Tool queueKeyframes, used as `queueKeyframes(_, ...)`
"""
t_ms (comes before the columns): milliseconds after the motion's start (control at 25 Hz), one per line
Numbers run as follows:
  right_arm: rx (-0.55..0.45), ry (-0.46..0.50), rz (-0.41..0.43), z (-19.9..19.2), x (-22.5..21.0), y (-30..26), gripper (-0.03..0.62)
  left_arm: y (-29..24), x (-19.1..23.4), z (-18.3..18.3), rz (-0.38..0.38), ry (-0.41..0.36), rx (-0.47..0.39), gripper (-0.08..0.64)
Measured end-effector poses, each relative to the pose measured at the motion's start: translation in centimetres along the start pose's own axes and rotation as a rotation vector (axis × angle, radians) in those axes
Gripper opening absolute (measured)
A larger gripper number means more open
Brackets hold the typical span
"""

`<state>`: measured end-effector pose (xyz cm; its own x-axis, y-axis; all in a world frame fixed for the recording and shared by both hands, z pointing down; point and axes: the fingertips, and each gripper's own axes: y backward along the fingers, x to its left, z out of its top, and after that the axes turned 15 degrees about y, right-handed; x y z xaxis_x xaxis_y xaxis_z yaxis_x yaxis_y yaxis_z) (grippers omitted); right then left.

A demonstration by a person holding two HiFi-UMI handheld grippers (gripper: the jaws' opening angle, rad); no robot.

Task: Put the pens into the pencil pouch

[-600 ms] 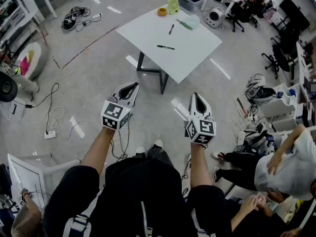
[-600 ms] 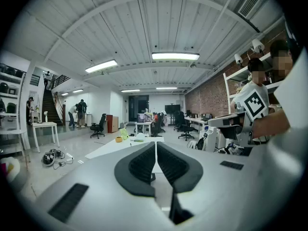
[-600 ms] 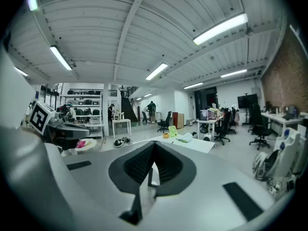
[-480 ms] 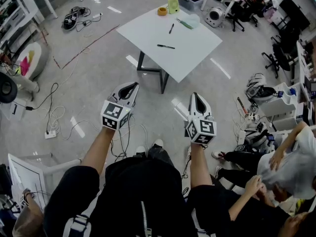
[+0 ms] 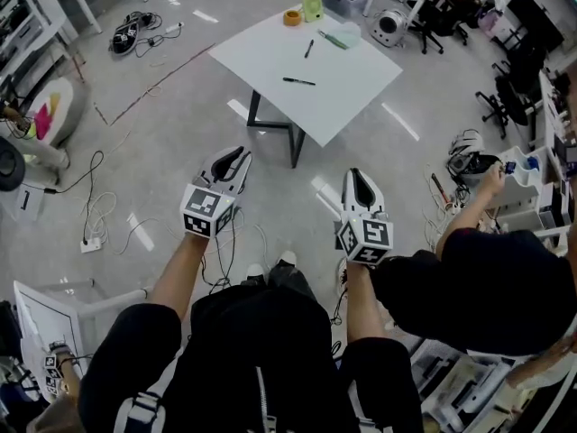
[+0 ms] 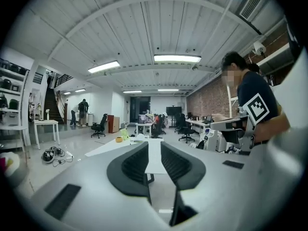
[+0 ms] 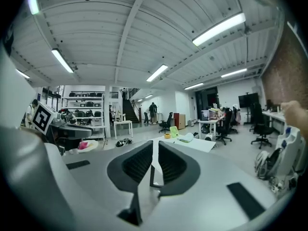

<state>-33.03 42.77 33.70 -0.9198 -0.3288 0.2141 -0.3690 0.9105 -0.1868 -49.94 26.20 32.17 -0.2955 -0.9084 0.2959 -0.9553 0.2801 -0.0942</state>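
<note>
Pens (image 5: 300, 81) on white table (image 5: 361, 75), distinct only from the head view.

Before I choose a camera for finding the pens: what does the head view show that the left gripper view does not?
Only the head view: a black pen near the table's middle, a second black pen farther back, and a white power strip on the floor. Only the left gripper view: the ribbed white ceiling with strip lights, a staircase at far left, and the left gripper end-on, jaws together on nothing. Both: the white square table, the yellow tape roll and the lime-green object at its far edge.
</note>
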Motion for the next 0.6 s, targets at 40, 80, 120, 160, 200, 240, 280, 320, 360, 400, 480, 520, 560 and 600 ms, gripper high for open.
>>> queueKeyframes(40, 0.000, -0.002, 0.001, -0.1, 0.0, 0.1, 0.047, 0.0, 0.0, -0.1, 0.001, 0.006, 0.003, 0.098)
queueKeyframes(80, 0.001, -0.004, 0.002, -0.3, 0.0, 0.1, 0.067, 0.0, 0.1, -0.2, 0.003, 0.012, 0.007, 0.147)
queueKeyframes(120, 0.003, -0.005, 0.003, -0.4, 0.0, 0.1, 0.083, -0.1, 0.1, -0.4, 0.006, 0.017, 0.010, 0.183)
queueKeyframes(160, 0.005, -0.007, 0.004, -0.6, 0.0, 0.0, 0.105, -0.2, 0.2, -0.5, 0.010, 0.022, 0.012, 0.209)
queueKeyframes(200, 0.007, -0.008, 0.005, -0.8, 0.0, 0.0, 0.125, -0.2, 0.2, -0.7, 0.013, 0.027, 0.015, 0.232)
queueKeyframes(240, 0.008, -0.010, 0.007, -0.9, 0.0, 0.0, 0.148, -0.3, 0.2, -0.9, 0.015, 0.033, 0.020, 0.256)
queueKeyframes(280, 0.009, -0.012, 0.009, -1.0, -0.1, 0.0, 0.168, -0.4, 0.1, -1.1, 0.015, 0.039, 0.026, 0.265)
queueKeyframes(320, 0.011, -0.014, 0.012, -1.2, -0.3, -0.1, 0.176, -0.6, 0.0, -1.3, 0.015, 0.042, 0.032, 0.266)
queueKeyframes(360, 0.012, -0.016, 0.015, -1.3, -0.5, -0.2, 0.179, -0.7, -0.2, -1.5, 0.015, 0.045, 0.037, 0.267)
queueKeyframes(400, 0.014, -0.019, 0.020, -1.3, -0.8, -0.3, 0.183, -1.0, -0.4, -1.6, 0.016, 0.046, 0.041, 0.267)
queueKeyframes(480, 0.018, -0.021, 0.030, -1.5, -1.4, -0.8, 0.188, -1.7, -0.6, -1.7, 0.018, 0.049, 0.042, 0.265)
queueKeyframes(520, 0.019, -0.022, 0.037, -1.7, -1.7, -1.1, 0.189, -2.1, -0.6, -1.8, 0.020, 0.051, 0.043, 0.265)
queueKeyframes(560, 0.021, -0.022, 0.043, -1.9, -2.0, -1.5, 0.189, -2.6, -0.6, -1.9, 0.022, 0.054, 0.046, 0.265)
queueKeyframes(600, 0.023, -0.022, 0.050, -2.0, -2.3, -1.8, 0.189, -3.1, -0.7, -2.0, 0.025, 0.056, 0.049, 0.265)
